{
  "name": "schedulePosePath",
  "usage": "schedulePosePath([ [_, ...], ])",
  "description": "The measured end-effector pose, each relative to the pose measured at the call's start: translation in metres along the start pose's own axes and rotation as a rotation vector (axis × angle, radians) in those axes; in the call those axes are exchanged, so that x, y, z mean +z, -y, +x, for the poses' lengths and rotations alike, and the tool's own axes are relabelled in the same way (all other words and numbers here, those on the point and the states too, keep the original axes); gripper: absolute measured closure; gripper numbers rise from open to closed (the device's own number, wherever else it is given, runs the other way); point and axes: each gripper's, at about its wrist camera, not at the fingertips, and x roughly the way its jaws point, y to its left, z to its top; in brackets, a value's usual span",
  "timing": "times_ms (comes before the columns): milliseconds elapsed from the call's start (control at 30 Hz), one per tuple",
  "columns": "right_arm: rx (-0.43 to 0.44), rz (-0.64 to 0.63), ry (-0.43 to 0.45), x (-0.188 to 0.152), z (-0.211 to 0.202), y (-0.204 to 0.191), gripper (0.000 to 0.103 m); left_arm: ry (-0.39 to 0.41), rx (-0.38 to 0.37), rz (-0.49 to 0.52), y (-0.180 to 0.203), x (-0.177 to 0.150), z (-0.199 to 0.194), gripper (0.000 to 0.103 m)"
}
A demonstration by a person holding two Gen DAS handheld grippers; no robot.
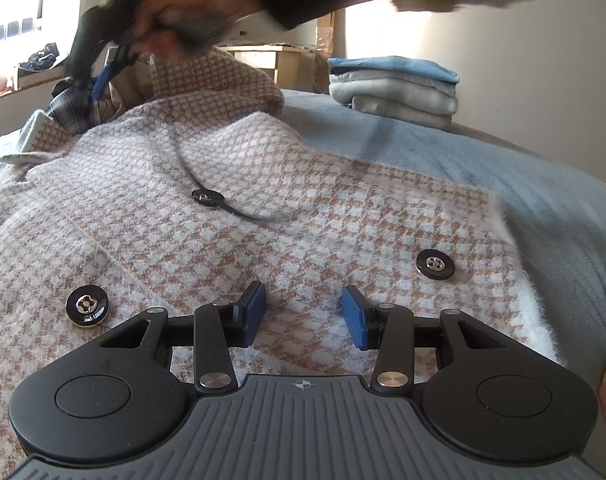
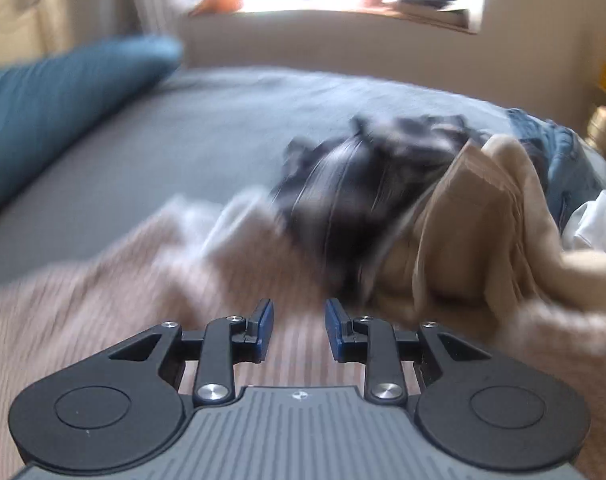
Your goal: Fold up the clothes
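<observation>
The fuzzy pink-and-white cardigan [image 1: 263, 208] covers most of the bed near the left gripper [image 1: 303, 316]. Its jaws are apart with only flat knit between them, so there is room to slide here. 3 black buttons stick up — one at the left [image 1: 87, 305], one at the right [image 1: 435, 265], one further back [image 1: 208, 197]. Behind the cardigan, a stack of folded clothes [image 1: 395, 88] fills the far corner. The blue blanket [image 1: 503, 168] to the right is bare and open.

Ahead of the right gripper [image 2: 299, 334], a heap of dark and tan clothes [image 2: 423, 208] blocks the right side. The grey bed [image 2: 183, 140] to the left is free — up to the blue pillow [image 2: 63, 100].
</observation>
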Motion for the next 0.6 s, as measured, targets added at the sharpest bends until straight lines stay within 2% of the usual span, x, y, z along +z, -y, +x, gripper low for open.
schedulePosePath([
  [133,-0.028,-0.126,-0.118,-0.040,0.009,-0.019,0.074,-0.001,0.004,0.005,0.001,0.000,-0.001,0.061],
  [200,-0.087,-0.101,-0.180,-0.064,0.028,-0.014,0.072,-0.001,0.009,0.009,0.002,0.000,-0.001,0.061],
  [267,-0.082,-0.038,-0.138,-0.072,0.038,-0.003,0.070,-0.003,0.017,0.013,0.004,0.001,0.000,0.061],
  [333,-0.098,0.019,-0.126,-0.066,0.027,0.003,0.070,-0.004,0.026,0.019,0.005,0.002,0.000,0.060],
  [433,-0.101,0.010,-0.089,-0.067,-0.012,0.006,0.070,-0.009,0.038,0.020,0.006,0.003,-0.001,0.060],
  [533,-0.092,-0.018,-0.073,-0.086,-0.069,0.011,0.070,-0.019,0.037,0.010,0.005,0.005,-0.002,0.060],
  [600,-0.081,0.031,-0.078,-0.105,-0.102,0.023,0.069,-0.024,0.035,0.006,0.005,0.005,-0.003,0.060],
])
